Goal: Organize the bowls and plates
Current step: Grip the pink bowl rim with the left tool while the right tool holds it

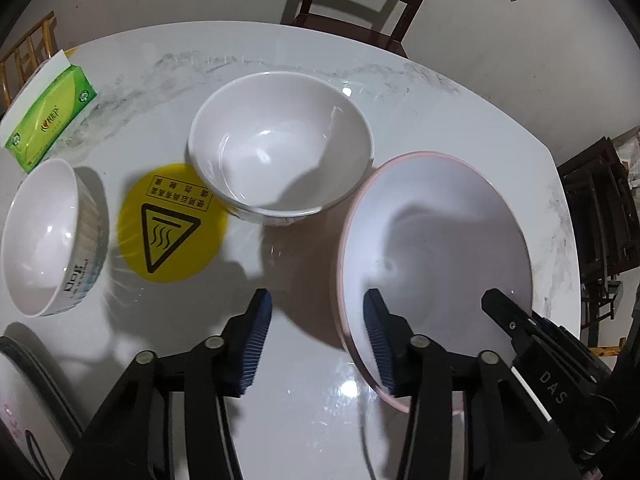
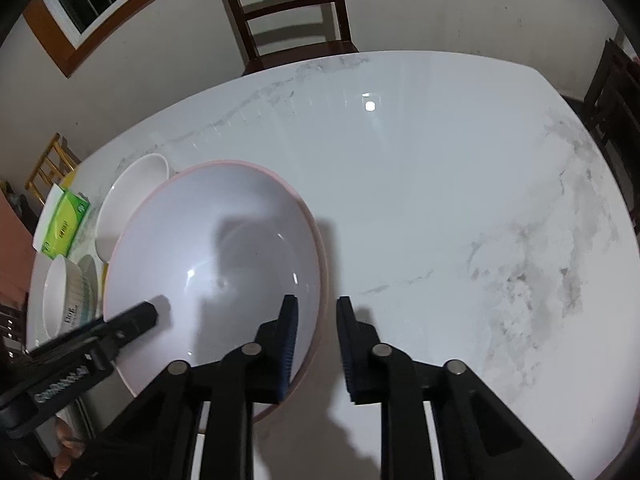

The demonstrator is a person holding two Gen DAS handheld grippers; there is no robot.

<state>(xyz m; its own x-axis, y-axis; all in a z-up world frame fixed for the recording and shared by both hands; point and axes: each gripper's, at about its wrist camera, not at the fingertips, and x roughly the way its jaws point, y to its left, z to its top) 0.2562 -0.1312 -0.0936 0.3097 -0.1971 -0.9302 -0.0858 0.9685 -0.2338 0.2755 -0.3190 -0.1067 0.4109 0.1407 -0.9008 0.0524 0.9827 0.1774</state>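
Observation:
A wide pink-rimmed bowl (image 1: pixel 440 248) (image 2: pixel 208 248) sits on the white marble table (image 2: pixel 440 200). My left gripper (image 1: pixel 318 344) straddles the bowl's left rim, with one blue pad inside the bowl and the other well outside it. Its jaws stand apart and do not press. My right gripper (image 2: pixel 318 344) is shut on the opposite rim, one pad inside and one outside. A plain white bowl (image 1: pixel 280 148) (image 2: pixel 132 188) stands behind the pink one. A smaller bowl with lettering (image 1: pixel 44 240) (image 2: pixel 60 300) stands at the left.
A round yellow warning sticker (image 1: pixel 172 224) lies between the two white bowls. A green tissue box (image 1: pixel 48 116) sits at the far left. A white appliance (image 1: pixel 16 400) is at the near left corner. A dark wooden chair (image 2: pixel 288 12) stands behind the table.

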